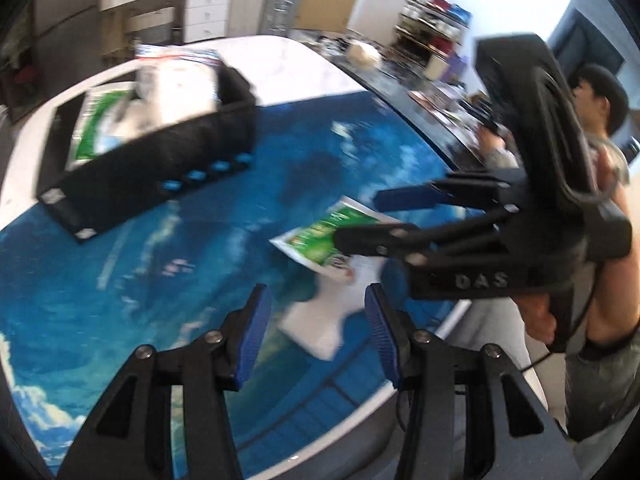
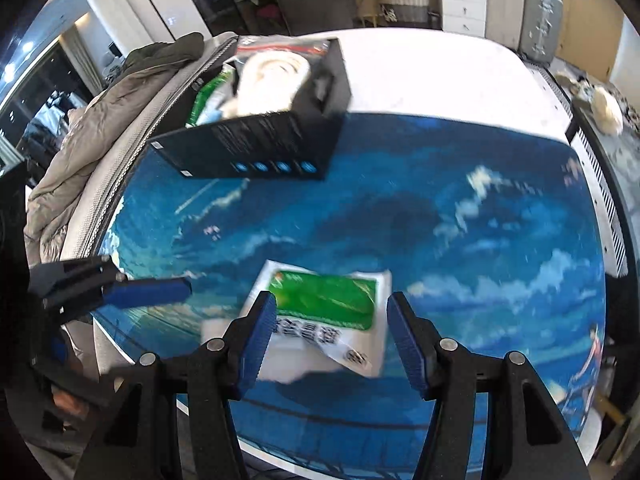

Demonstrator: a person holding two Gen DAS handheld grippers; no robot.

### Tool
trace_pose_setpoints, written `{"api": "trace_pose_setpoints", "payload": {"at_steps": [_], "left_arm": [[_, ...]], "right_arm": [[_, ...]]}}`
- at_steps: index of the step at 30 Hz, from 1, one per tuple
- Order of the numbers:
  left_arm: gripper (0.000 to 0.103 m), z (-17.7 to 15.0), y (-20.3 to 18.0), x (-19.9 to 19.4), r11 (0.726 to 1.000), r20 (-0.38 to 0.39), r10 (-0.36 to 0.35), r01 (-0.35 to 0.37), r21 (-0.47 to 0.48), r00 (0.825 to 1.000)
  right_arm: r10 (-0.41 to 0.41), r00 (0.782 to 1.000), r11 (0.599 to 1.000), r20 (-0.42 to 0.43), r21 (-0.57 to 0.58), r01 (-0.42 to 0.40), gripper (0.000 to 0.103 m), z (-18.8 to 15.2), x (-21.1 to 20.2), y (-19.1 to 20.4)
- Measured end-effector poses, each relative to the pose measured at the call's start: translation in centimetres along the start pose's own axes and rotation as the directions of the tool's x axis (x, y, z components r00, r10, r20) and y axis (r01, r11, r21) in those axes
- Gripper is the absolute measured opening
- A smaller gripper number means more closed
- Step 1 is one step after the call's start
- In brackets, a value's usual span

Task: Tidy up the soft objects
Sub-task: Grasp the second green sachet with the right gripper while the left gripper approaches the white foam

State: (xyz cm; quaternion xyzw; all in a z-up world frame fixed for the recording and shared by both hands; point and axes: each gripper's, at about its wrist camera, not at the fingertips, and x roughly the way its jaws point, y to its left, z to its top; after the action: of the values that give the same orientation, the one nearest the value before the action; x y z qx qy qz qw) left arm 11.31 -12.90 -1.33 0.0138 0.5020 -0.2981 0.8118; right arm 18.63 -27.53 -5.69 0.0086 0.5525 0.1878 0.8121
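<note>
The right gripper (image 2: 331,336) hangs with its blue pads apart and nothing pressed between them; no pad touches the green-and-white packet (image 2: 326,312) that lies flat on the blue sky-print mat (image 2: 460,220) under the gap. The left gripper (image 1: 316,334) is parted too, gripping nothing, and in its own view the same packet (image 1: 320,240) lies toward twelve o'clock past its tips, with a white soft pack (image 1: 316,328) partly beneath it showing between the fingers. From the right wrist, the left gripper's blue finger comes in at nine o'clock. The black box (image 2: 256,148) stands at eleven o'clock on the mat's far edge, holding a white bundle (image 2: 272,80) and another green packet (image 2: 206,100).
</note>
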Motion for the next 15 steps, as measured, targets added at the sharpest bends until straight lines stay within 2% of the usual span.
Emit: {"api": "trace_pose_setpoints", "payload": {"at_steps": [4, 8, 10, 15], "left_arm": [[0.049, -0.4, -1.6, 1.1, 0.998, -0.044, -0.049, 0.05, 0.027, 0.998], [0.047, -0.6, -2.4, 2.2, 0.998, -0.072, -0.041, 0.045, 0.054, 0.997], [0.04, -0.9, -2.6, 2.5, 0.997, -0.091, -0.026, 0.032, 0.074, 0.995], [0.037, -1.3, -1.7, 2.2, 0.995, -0.1, -0.064, 0.071, 0.066, 0.993]], "right_arm": [[-0.001, 1.0, 1.0, -0.004, 0.019, 0.001, 0.059, -0.6, 0.1, -0.9], [0.023, 1.0, 1.0, -0.021, 0.019, -0.023, 0.059, -1.0, 0.2, -1.1], [0.034, 0.999, 0.999, -0.026, 0.021, -0.034, 0.059, -1.1, 0.5, -0.9], [0.045, 0.998, 0.999, -0.034, 0.015, -0.045, 0.059, -1.1, 1.2, -0.1]]}}
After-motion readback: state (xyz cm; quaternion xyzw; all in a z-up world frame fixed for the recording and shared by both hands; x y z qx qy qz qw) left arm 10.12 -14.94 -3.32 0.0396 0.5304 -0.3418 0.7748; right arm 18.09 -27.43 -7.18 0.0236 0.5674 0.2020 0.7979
